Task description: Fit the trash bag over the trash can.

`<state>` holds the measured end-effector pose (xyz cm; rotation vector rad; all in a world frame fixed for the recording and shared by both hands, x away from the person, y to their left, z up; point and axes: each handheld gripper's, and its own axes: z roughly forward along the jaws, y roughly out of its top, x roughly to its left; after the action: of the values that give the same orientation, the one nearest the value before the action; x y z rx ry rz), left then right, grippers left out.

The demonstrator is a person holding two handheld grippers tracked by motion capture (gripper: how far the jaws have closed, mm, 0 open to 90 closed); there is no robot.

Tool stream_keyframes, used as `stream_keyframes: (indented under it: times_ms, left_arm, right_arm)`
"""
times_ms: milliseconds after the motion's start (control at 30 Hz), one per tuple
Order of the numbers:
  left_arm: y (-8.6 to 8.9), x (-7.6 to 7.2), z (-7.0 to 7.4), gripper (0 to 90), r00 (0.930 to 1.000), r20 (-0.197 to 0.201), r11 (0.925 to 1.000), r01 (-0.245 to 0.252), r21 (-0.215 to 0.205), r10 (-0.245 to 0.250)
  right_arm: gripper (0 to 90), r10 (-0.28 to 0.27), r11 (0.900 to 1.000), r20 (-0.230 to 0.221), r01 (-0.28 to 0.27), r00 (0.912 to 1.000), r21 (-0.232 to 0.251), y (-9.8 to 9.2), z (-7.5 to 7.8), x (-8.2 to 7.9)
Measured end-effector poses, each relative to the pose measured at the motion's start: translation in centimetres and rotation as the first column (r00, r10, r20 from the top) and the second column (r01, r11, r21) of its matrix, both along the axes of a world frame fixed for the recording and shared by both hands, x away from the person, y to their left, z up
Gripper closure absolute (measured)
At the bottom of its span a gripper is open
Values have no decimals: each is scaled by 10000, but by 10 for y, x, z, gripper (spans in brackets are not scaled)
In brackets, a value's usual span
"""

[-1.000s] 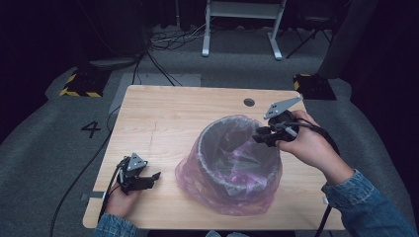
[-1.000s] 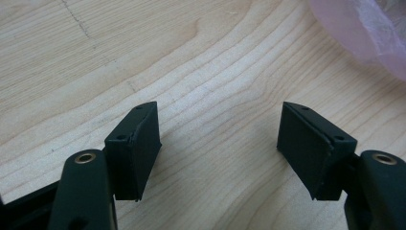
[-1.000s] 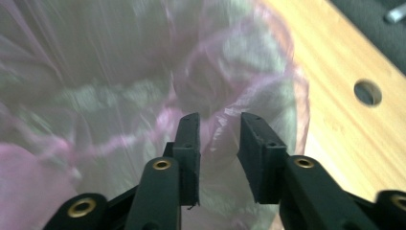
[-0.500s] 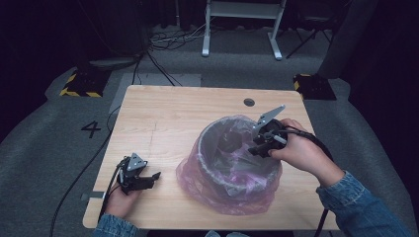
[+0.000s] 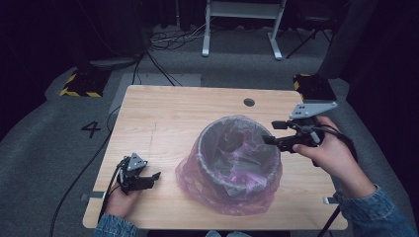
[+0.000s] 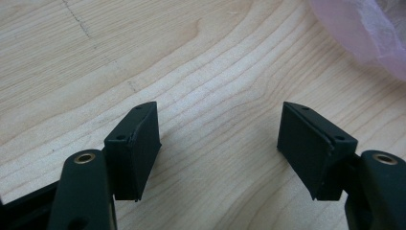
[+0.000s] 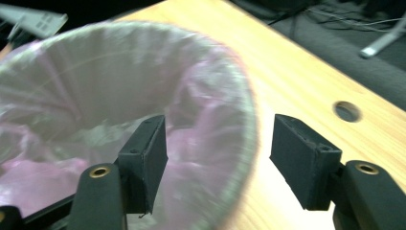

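A round bin (image 5: pixel 237 148) lined with a translucent pink bag (image 5: pixel 227 192) stands on the wooden table (image 5: pixel 163 118). The bag is folded over the rim and drapes loosely down the outside, pooling in wrinkles on the tabletop around the base; its inner surface is crumpled and glossy. The right gripper (image 5: pixel 269 140), held in the person's right hand (image 5: pixel 331 155), is poised at the bin's rim, its jaws wide apart and holding nothing. In the right gripper view the rim (image 7: pixel 249 143) runs up between the two jaws, one jaw over the bag-lined interior, the other over bare table. Beyond that outer jaw lies a small round hole (image 7: pixel 346 110) in the tabletop. The left gripper (image 5: pixel 154 177), held in the left hand (image 5: pixel 121 197), rests low on the table, well apart from the right gripper, with the bin between them. Its jaws are likewise wide apart and empty above bare wood, the bag's edge (image 6: pixel 368 33) lying ahead and to one side.
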<state>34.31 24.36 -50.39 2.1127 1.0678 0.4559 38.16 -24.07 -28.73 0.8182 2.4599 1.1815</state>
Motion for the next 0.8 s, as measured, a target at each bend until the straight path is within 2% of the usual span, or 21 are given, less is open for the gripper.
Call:
stream_keyframes:
  times_ms: [133, 233, 300, 433, 567, 667, 800]
  left_arm:
    - [0, 0, 0, 308, 10000, 9, 10000, -9, 13, 9]
    - [0, 0, 0, 307, 10000, 2, 10000, -18, 16, 18]
    - [0, 0, 0, 306, 10000, -8, 10000, -86, -18, 86]
    - [0, 1, 0, 294, 9999, 1, 9999, -103, 4, 103]
    - [5, 1, 0, 286, 9999, -34, 9999, 154, 13, -154]
    - [10, -1, 0, 284, 9997, 5, 9997, 257, 16, -257]
    - [16, -5, 0, 272, 9999, -69, 9999, 106, -43, -107]
  right_arm:
    - [366, -778, 9967, 70, 776, 9969, 243, -24, -5, 3]
    - [366, -1309, 9907, 81, 1305, 9914, 381, -40, -11, 5]
    - [362, -1698, 9845, 58, 1694, 9855, 451, -51, -16, 5]
    - [360, -2586, 9659, 58, 2585, 9660, 102, -73, -28, 3]
    - [351, -3018, 9533, -27, 3018, 9534, 68, -92, -39, 1]
    - [327, -3078, 9515, -30, 3078, 9515, 20, -103, -48, -1]
    - [316, -3177, 9482, -102, 3178, 9481, 28, -116, -58, -7]
